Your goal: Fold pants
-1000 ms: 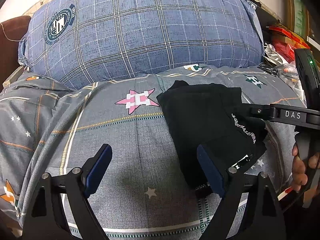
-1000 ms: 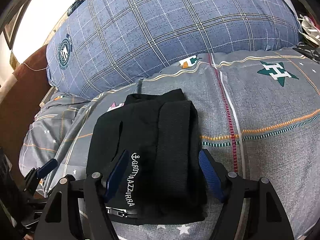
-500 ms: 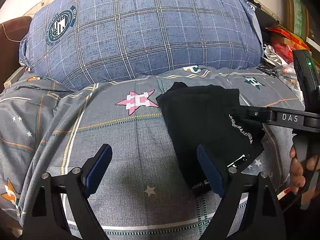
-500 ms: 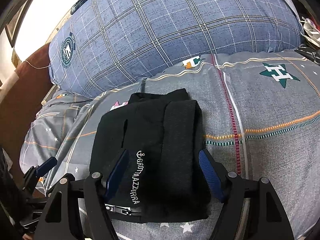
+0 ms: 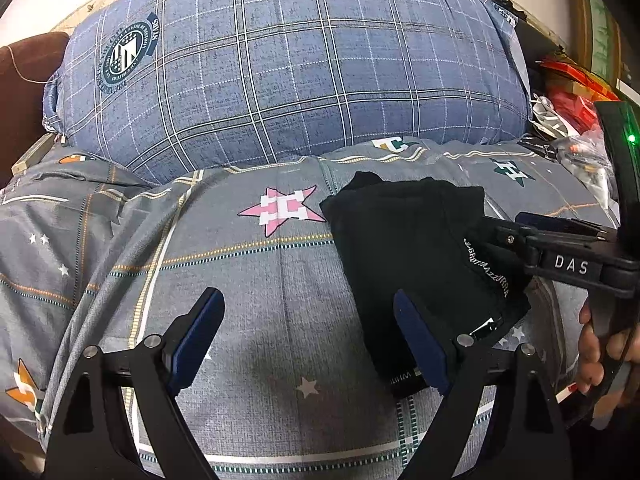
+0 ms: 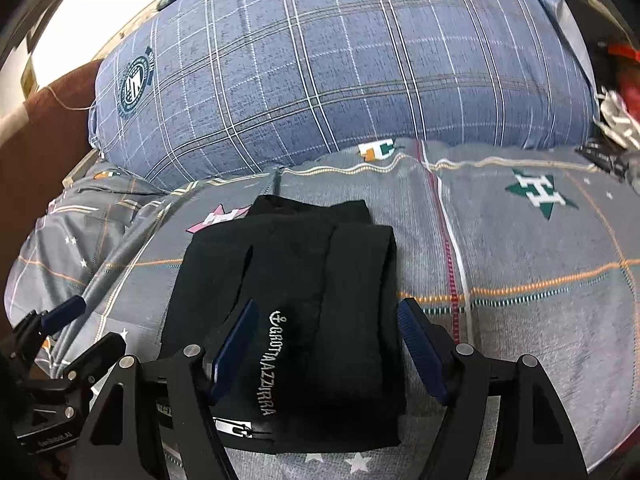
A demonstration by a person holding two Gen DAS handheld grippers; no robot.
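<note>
**Folded pants on the bed, both tools spread**

My left gripper (image 5: 308, 340) hangs with its blue pads spread wide and nothing between them but bare bedding; its right-hand pad sits just at the near left edge of the pants, and I cannot tell whether it touches the cloth. My right gripper (image 6: 326, 344) is also spread, tilted down over the near end of the pants (image 6: 292, 320); the fingers straddle the bundle without pinching it, the left pad over the black cloth beside the white lettering, the right pad at the bundle's right edge. In the left wrist view I see that same right tool from the side, a hand (image 5: 600, 352) wrapped round its handle.

The pants are black and folded into a compact rectangle, lying flat with a zipper pull showing at the near edge; they rest on the grey quilt (image 5: 240, 280), which is printed with small white stars, a pink star, a green star and thin orange and white lines; the quilt rumples into folds on the left. Behind it a big blue plaid pillow (image 5: 300, 72) with a round crest fills the back; a brown headboard (image 6: 52, 120) shows at far left; red and silver clutter (image 5: 568, 96) is piled at far right against the wall.
</note>
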